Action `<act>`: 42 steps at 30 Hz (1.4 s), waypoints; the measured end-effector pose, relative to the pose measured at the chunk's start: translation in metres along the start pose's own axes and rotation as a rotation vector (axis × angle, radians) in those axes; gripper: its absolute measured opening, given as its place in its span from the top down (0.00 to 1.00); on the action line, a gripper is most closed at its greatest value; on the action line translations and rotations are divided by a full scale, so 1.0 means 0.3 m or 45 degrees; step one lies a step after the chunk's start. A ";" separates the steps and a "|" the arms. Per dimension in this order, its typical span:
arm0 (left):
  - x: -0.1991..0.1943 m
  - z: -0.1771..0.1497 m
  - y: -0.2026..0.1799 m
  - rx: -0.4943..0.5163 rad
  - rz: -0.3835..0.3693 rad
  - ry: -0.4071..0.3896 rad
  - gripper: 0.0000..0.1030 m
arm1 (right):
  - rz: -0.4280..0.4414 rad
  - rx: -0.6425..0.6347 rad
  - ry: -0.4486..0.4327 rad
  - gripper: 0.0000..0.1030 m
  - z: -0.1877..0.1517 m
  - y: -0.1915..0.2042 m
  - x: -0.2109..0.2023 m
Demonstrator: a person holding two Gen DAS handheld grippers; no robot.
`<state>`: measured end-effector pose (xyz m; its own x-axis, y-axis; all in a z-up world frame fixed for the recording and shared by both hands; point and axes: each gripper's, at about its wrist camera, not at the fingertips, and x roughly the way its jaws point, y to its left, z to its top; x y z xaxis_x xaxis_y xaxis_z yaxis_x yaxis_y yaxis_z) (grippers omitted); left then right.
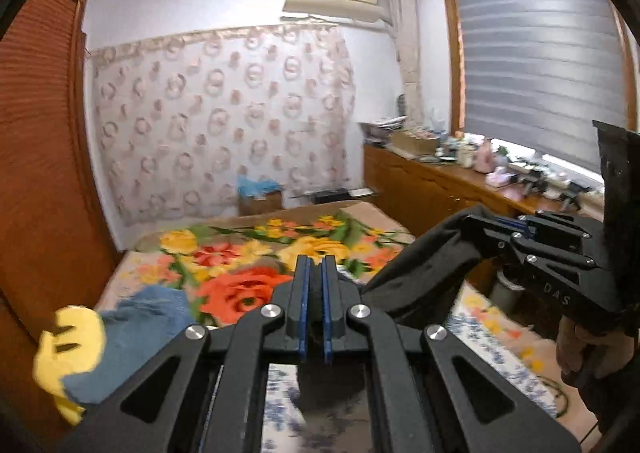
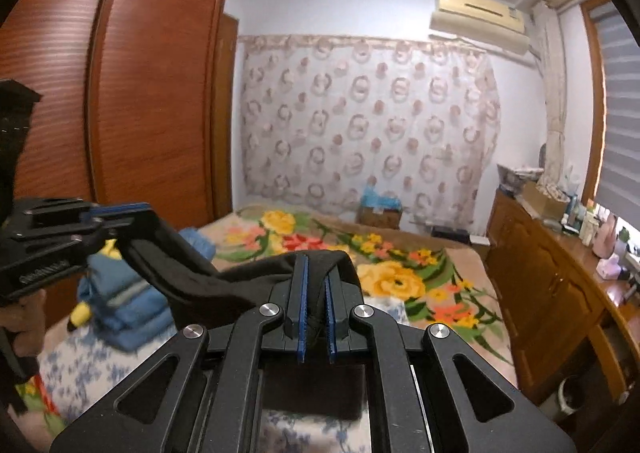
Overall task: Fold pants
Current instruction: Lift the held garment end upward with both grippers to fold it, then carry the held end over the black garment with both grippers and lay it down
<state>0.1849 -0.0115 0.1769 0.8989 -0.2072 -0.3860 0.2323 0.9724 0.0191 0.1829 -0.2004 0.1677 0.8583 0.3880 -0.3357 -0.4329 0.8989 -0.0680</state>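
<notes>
The black pants hang stretched in the air between my two grippers, above the bed. My left gripper is shut on one end of the cloth, which bunches dark between its blue pads. To its right, my right gripper pinches the other end, with a hand under it. In the right wrist view the right gripper is shut on the pants, which drape left to the left gripper. The lower part of the pants is hidden below both grippers.
A bed with a floral blanket lies below and ahead. A stack of folded blue clothes with a yellow item sits at its left edge. A wooden wardrobe stands left, a cluttered wooden cabinet right.
</notes>
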 end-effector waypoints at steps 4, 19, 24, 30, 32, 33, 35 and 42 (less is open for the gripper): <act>-0.019 -0.065 0.013 -0.001 -0.030 0.014 0.99 | 0.025 -0.009 0.017 0.96 -0.058 0.010 0.003; 0.027 -0.462 -0.027 -0.047 -0.110 0.316 0.99 | 0.167 -0.069 0.330 0.96 -0.408 0.095 0.100; -0.020 -0.514 -0.048 -0.043 -0.139 0.333 0.99 | 0.211 -0.051 0.368 0.96 -0.461 0.106 0.061; -0.050 -0.581 -0.085 -0.030 -0.162 0.360 0.99 | 0.242 -0.044 0.411 0.96 -0.539 0.126 0.024; -0.045 -0.593 -0.095 -0.025 -0.153 0.368 0.99 | 0.243 -0.048 0.423 0.96 -0.557 0.130 0.021; -0.042 -0.596 -0.096 -0.033 -0.156 0.371 0.99 | 0.243 -0.046 0.427 0.96 -0.564 0.130 0.021; -0.047 -0.604 -0.098 -0.038 -0.157 0.369 0.99 | 0.246 -0.035 0.431 0.95 -0.574 0.127 0.016; -0.078 -0.675 -0.099 -0.095 -0.164 0.369 0.99 | 0.283 0.039 0.448 0.95 -0.643 0.115 -0.029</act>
<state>0.0817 -0.0140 -0.0014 0.7185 -0.3003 -0.6274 0.2996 0.9476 -0.1105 0.1074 -0.2121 -0.0130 0.5963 0.4849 -0.6398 -0.5842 0.8087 0.0684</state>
